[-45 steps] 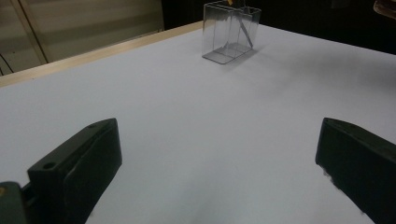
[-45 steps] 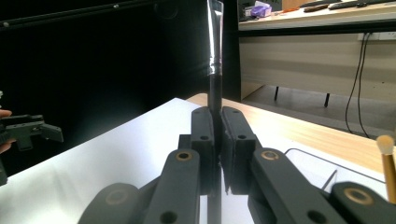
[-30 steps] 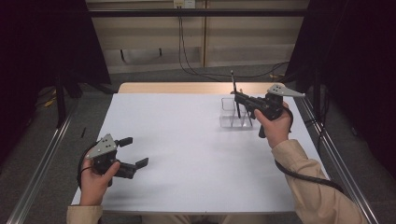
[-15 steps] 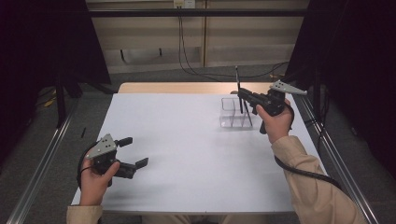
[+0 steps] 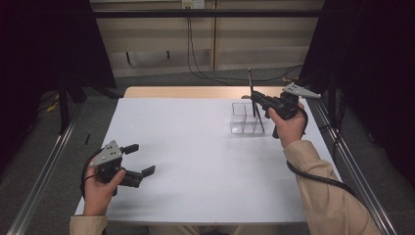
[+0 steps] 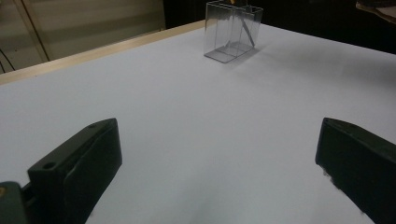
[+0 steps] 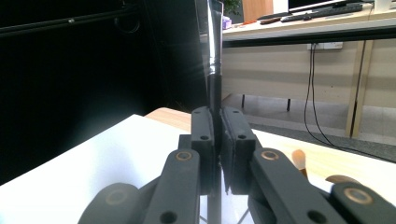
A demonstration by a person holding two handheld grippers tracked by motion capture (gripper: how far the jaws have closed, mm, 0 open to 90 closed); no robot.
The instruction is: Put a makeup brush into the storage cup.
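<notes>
My right hand-held gripper (image 5: 255, 100) is clamped on a thin dark stick (image 7: 214, 70), held upright above the clear compartment box (image 5: 247, 118) at the tabletop's (image 5: 195, 147) far right. Left hand-held gripper (image 5: 142, 159) rests near-left, jaws wide, empty.

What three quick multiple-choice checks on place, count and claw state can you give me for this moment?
1. Where on the table is the clear box?
A. far right part
B. near left corner
C. dead centre

2. How many compartments does the clear box show?
A. one
B. two
C. four

3. What is the state of the right claw?
A. wide open
B. shut on nothing
C. shut on the dark stick

Answers:
1. A, since the high view shows it by the right hand, toward the far edge.
2. B, since one divider splits it.
3. C, since the right gripper view shows the jaws clamping the upright stick; the left claw stands open.
</notes>
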